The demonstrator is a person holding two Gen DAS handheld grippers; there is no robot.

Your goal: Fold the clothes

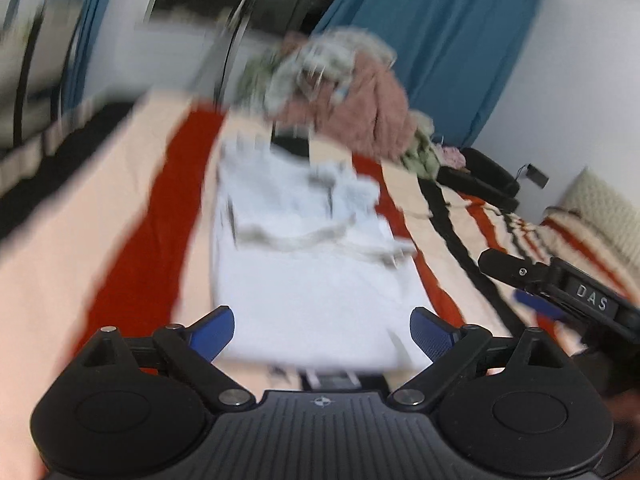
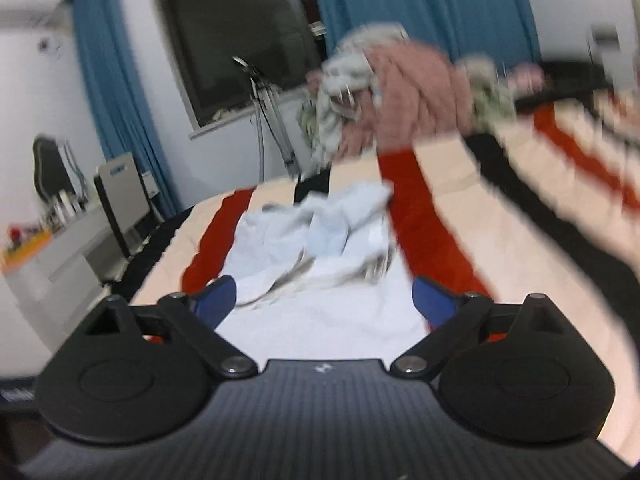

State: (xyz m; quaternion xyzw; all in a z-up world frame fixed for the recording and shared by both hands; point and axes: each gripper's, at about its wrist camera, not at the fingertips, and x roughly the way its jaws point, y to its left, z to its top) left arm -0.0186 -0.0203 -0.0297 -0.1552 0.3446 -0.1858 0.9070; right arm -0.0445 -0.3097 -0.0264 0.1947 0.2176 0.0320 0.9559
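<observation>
A pale blue-white garment [image 1: 304,264] lies flat on the striped bed cover [image 1: 100,216], its far part bunched and partly folded over. It also shows in the right wrist view [image 2: 320,280]. My left gripper [image 1: 322,330] is open and empty, just above the garment's near edge. My right gripper [image 2: 324,300] is open and empty over the garment's near part. The right gripper shows at the right edge of the left wrist view [image 1: 560,292]. Both views are motion-blurred.
A heap of unfolded clothes [image 1: 344,92], pink and grey-green, sits at the far end of the bed; it also shows in the right wrist view [image 2: 404,104]. Blue curtains [image 2: 420,8], a dark window [image 2: 236,36] and a desk with a chair [image 2: 52,216] lie beyond.
</observation>
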